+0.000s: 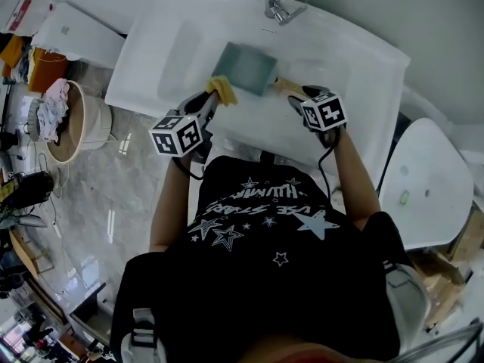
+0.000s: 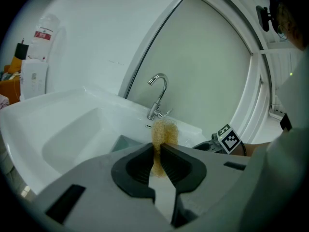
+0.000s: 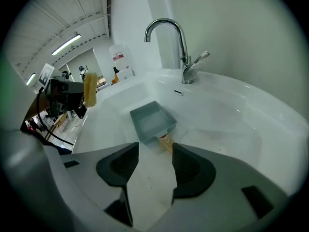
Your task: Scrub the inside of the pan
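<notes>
A square grey-green pan (image 1: 246,68) lies in the white sink (image 1: 166,44), its wooden handle (image 1: 284,87) pointing toward me. In the right gripper view the pan (image 3: 152,121) sits just ahead, and the wooden handle (image 3: 165,142) ends between the tips of the jaws. My right gripper (image 3: 155,149) is open, and its pads do not press the handle. My left gripper (image 2: 158,149) is shut on a golden mesh scrubber (image 2: 164,132), held above the pan's near left corner (image 1: 221,89). The right gripper (image 1: 293,97) hangs over the handle's end.
A chrome faucet (image 1: 274,4) stands at the back of the sink. A plastic bottle (image 3: 120,57) stands on the ledge at the left. On the floor to the left is a round bin (image 1: 83,119) with cloths. A white seat (image 1: 427,176) is at the right.
</notes>
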Motion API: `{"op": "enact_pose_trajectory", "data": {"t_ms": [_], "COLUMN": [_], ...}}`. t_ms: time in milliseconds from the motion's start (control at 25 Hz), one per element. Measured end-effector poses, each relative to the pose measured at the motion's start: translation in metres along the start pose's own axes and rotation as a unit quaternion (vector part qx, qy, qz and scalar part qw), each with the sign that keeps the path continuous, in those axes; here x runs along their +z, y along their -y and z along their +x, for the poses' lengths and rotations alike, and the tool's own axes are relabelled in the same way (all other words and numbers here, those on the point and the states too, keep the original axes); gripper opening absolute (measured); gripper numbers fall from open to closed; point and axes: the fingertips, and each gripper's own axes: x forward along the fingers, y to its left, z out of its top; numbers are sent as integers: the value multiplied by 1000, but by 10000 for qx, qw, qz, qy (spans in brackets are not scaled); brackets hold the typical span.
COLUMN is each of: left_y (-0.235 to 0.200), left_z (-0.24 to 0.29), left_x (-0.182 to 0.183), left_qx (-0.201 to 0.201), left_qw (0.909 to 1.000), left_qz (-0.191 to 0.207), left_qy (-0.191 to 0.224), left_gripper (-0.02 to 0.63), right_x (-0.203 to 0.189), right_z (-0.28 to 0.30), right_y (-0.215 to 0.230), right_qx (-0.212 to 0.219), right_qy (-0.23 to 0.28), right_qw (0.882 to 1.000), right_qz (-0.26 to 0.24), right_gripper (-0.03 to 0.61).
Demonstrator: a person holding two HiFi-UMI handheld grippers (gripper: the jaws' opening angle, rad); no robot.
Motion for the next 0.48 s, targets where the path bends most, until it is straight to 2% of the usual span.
{"op": "enact_pose_trajectory", "data": {"t_ms": [200, 360, 480], "left_y": [-6, -13, -18], "left_z": [11, 25, 39], "left_x": [4, 7, 9], "left_qx": [-68, -229, -410], "left_qw": [9998, 9989, 9974], "left_qz": [126, 234, 310], "left_qy": [-110, -323, -510], "left_gripper": [48, 48, 48], "right_x": [-8, -19, -22], "right_z": [10, 19, 24], "right_y": [12, 17, 24], "right_qx": [-142, -188, -335], "right_qy": [-337, -684, -786], "right_qw": [9987, 9961, 9948], "right_qz": [-343, -517, -550], "right_gripper": [215, 149, 195]}}
